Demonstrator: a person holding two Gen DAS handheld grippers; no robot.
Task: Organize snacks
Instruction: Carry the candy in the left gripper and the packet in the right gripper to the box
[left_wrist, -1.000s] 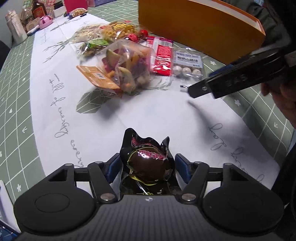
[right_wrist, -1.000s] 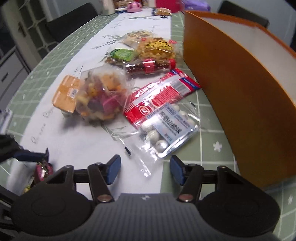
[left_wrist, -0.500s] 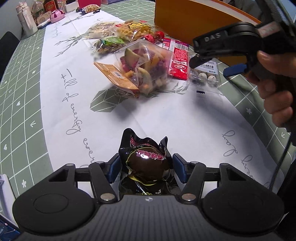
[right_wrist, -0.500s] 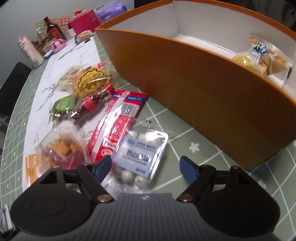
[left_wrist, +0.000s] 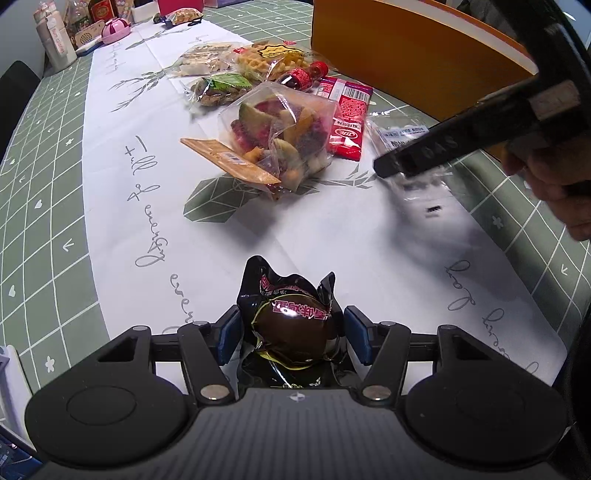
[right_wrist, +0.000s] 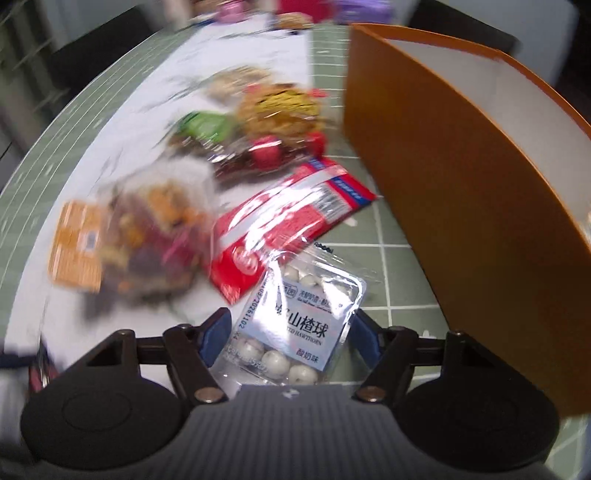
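Note:
My left gripper (left_wrist: 291, 334) is shut on a dark brown wrapped snack (left_wrist: 293, 325), held low over the white runner. My right gripper (right_wrist: 291, 332) is open, its fingers on either side of a clear pack of white hawthorn balls (right_wrist: 299, 325) lying by the orange box (right_wrist: 469, 184); I cannot tell whether the pads touch it. In the left wrist view the right gripper's body (left_wrist: 461, 140) hangs over that pack (left_wrist: 402, 133). A red flat packet (right_wrist: 288, 218), a bag of mixed dried fruit (left_wrist: 280, 140) and waffles (left_wrist: 273, 61) lie beyond.
A green snack pack (left_wrist: 221, 86), a small red-capped bottle (left_wrist: 303, 75) and another clear bag (left_wrist: 203, 61) lie further up the runner. Bottles and a pink object (left_wrist: 116, 29) stand at the table's far end. The orange box wall is close on the right.
My right gripper swung back down and forward from facing the box, and the hawthorn ball pack now lies between its open fingers. My left gripper kept its hold and barely moved.

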